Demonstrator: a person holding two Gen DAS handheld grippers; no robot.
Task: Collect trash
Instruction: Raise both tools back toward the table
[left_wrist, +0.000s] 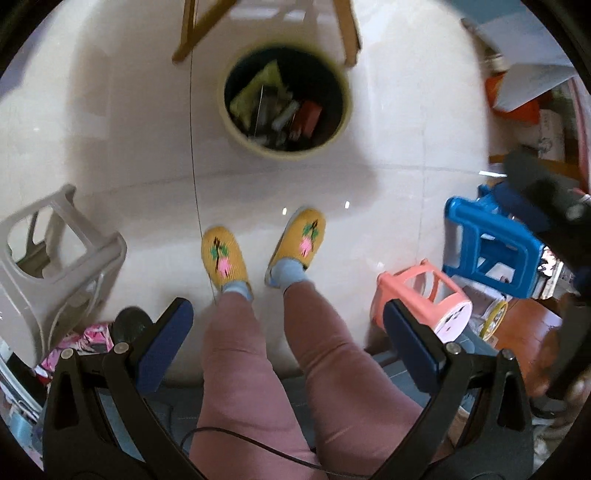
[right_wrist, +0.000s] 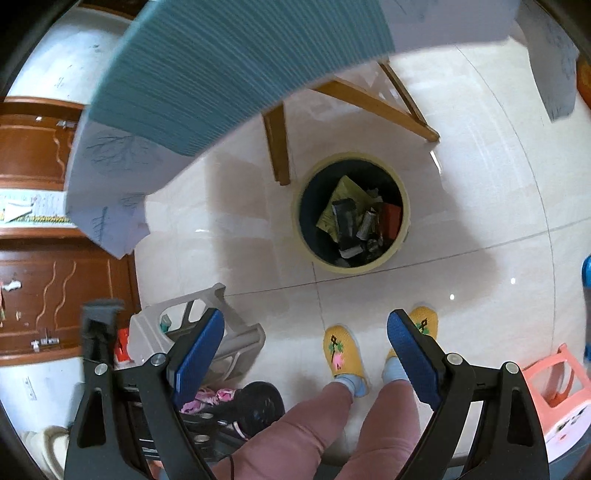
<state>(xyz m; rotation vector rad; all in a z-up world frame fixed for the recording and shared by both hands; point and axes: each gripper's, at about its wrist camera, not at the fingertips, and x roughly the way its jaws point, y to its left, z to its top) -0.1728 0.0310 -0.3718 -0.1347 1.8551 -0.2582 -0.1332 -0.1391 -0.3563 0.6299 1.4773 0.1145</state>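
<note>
Pale glossy floor tiles (left_wrist: 110, 122) spread under both cameras, crossed by thin grout lines. On them stands a round yellow-rimmed trash bin (left_wrist: 341, 122), just in front of the wooden legs (right_wrist: 279, 147) of a counter draped in a teal-and-white cloth (right_wrist: 207, 74). Inside the bin lies the trash (right_wrist: 354, 221): a yellow-green wrapper, grey crumpled pieces and a red packet.

Nearer, a person's legs in pink trousers (left_wrist: 240, 369) end in yellow embroidered slippers (left_wrist: 223, 256), well short of the bin. A grey plastic stool (left_wrist: 55, 266) lies tipped on one side of the feet; a pink stool (left_wrist: 424, 299) and a blue stool (left_wrist: 491, 251) lie on the other. Brown cabinet doors (right_wrist: 37, 147) line the wall.

Both tools point steeply downward above the knees. The left tool (left_wrist: 288, 325) has its blue pads (left_wrist: 166, 343) wide apart with nothing between them; the right tool (right_wrist: 304, 354) likewise stands spread and empty.
</note>
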